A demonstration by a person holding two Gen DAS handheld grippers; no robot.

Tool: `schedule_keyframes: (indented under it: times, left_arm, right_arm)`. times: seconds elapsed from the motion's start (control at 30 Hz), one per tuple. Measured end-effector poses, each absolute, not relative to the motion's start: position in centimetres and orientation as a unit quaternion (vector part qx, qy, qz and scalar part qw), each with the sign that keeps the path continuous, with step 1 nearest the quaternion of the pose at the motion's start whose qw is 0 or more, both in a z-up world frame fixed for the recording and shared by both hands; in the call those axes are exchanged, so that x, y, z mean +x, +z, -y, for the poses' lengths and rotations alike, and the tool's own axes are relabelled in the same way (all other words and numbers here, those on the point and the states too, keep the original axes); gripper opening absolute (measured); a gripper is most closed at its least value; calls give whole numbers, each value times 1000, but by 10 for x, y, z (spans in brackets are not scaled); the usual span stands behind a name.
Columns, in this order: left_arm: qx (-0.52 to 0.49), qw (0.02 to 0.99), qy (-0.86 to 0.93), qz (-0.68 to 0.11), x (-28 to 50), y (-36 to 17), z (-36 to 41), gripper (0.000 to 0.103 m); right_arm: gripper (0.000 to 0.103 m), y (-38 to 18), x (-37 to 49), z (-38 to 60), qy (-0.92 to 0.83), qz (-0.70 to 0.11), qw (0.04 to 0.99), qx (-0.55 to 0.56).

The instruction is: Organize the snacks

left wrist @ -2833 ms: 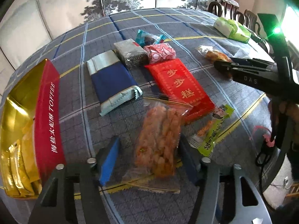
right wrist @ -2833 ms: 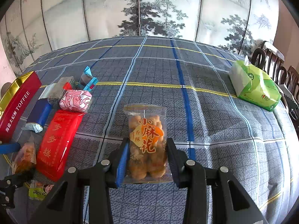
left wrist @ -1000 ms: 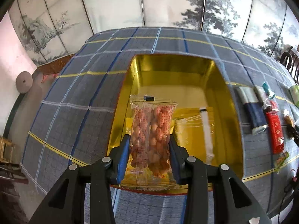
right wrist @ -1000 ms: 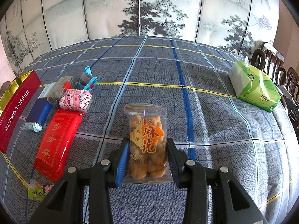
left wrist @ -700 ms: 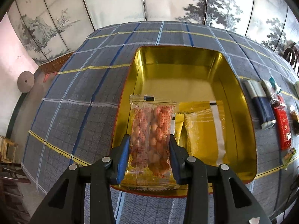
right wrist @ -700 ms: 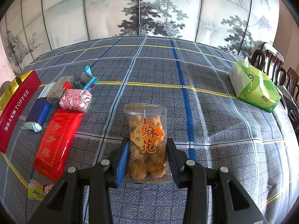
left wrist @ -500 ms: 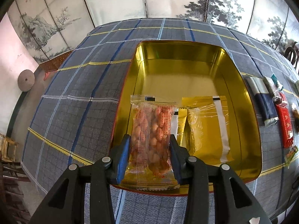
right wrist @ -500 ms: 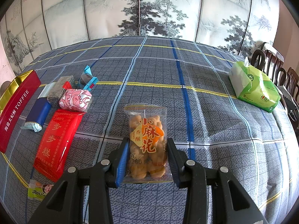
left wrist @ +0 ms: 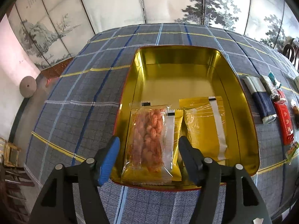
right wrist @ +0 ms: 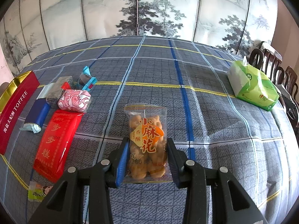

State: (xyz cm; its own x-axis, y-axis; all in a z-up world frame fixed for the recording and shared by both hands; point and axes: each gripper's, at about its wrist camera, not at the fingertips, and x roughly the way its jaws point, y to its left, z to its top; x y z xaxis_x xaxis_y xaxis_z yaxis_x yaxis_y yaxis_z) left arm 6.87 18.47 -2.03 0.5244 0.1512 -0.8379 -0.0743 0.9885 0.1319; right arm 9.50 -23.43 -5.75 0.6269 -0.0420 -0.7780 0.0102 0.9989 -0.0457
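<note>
In the left wrist view my left gripper (left wrist: pixel 148 156) is open above the near end of the gold-lined toffee tin (left wrist: pixel 177 56). A clear bag of orange snacks (left wrist: pixel 147 140) lies in the tin between the spread fingers, beside gold packets (left wrist: pixel 203 127). In the right wrist view my right gripper (right wrist: pixel 147 160) is shut on a clear bag of fried dough twists (right wrist: pixel 147 140) over the tablecloth. The tin's red side (right wrist: pixel 15 110) shows at far left.
Loose snacks lie left of the right gripper: red pack (right wrist: pixel 56 141), pink pack (right wrist: pixel 74 100), blue pack (right wrist: pixel 39 115), teal candy (right wrist: pixel 86 80), small green packet (right wrist: pixel 37 192). A green tissue pack (right wrist: pixel 252 85) and chairs (right wrist: pixel 271 63) sit at right.
My left gripper opened and let the bag of orange snacks drop into the tin. My right gripper stayed still, holding the dough twist bag.
</note>
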Motion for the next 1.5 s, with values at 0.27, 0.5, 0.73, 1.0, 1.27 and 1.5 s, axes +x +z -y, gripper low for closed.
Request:
schedule_keyframes:
  times: [0.27,0.5,0.73,1.0,1.27,1.5]
  left_arm:
    - [45,886,75,-456,51,-3,-177,73]
    - [27,898,79,-432,32,13,-172,75]
    - [0,901,87,-424,14,19,-175,82]
    - [-16,898,98,-429,-3,15,-184,84]
    - [-35,896,127,-425,-20,14,-202,90]
    - [-52,890,154,-426,-29,11,-226,93]
  right_arm:
    - [38,-56,97,228,-37,-438,898,-22]
    - [37,-53,95,224,-60,-446,893,-14]
    - [37,-40,90,215,-68,-443,894,-4]
    - [37,-18,82,187,-34,-431,902,5]
    - [37,0,76,121,36,-427,904,-1]
    - [37,9,74,51,98,-420,902,-20]
